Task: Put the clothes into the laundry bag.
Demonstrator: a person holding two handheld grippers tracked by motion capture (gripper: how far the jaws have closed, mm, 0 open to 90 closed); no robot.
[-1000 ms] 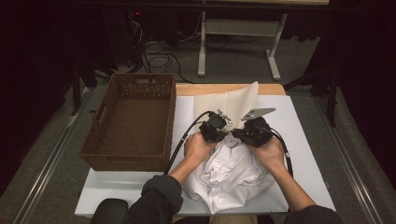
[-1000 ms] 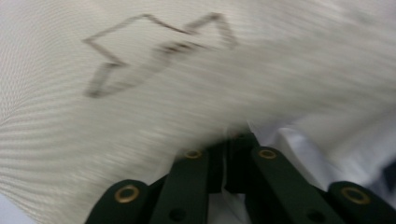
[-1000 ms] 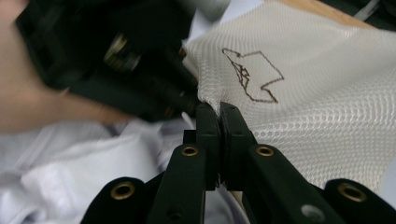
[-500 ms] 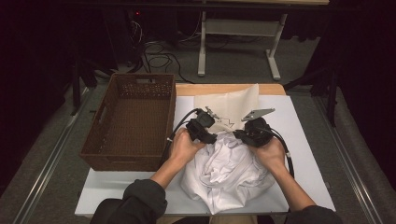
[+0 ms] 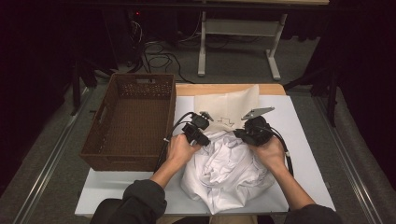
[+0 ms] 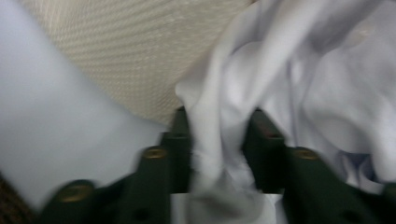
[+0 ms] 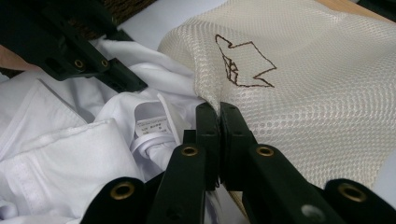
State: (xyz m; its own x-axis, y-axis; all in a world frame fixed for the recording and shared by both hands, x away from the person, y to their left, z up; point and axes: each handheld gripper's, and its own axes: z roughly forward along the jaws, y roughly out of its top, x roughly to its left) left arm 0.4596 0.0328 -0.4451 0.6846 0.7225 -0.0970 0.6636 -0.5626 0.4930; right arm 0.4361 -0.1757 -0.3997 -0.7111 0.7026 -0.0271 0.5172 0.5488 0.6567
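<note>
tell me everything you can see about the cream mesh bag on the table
The cream mesh bag lies mostly flat on the white table cover, beside the brown wicker basket. Its fabric is a fine honeycomb mesh with a small brown outline design stitched on. The right hand-held gripper pinches its near edge, and the crumpled white garment overlaps that edge.

A white-topped table [image 5: 303,140] bears a wicker basket [image 5: 133,121], mesh bag [image 5: 229,105] and seemingly a crumpled white garment [image 5: 224,172].
</note>
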